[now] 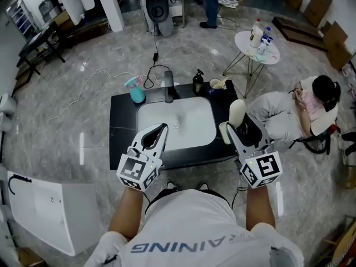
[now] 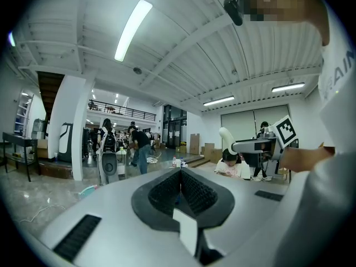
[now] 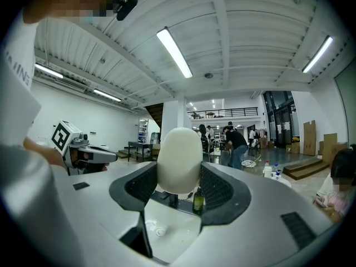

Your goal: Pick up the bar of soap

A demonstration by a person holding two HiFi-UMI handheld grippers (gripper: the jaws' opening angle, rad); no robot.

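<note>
The bar of soap [image 1: 237, 109] is a cream oval, held upright over the right end of the black counter [image 1: 122, 121]. My right gripper [image 1: 236, 128] is shut on it. In the right gripper view the soap [image 3: 179, 159] fills the gap between the ribbed pads, with the gripper [image 3: 179, 178] closed around its lower half. My left gripper [image 1: 162, 128] hangs over the near rim of the white sink [image 1: 146, 111], and its jaws [image 2: 179, 174] are pressed together with nothing in them. The left gripper view also catches the soap [image 2: 227, 140] off to the right.
Along the back of the counter stand a black faucet [image 1: 168, 87], a teal spray bottle [image 1: 135, 90], a dark pump bottle [image 1: 197, 82] and a cup [image 1: 216, 84]. A person [image 1: 300, 113] sits to the right, near a round side table [image 1: 257, 43]. A white panel [image 1: 39, 204] lies at the lower left.
</note>
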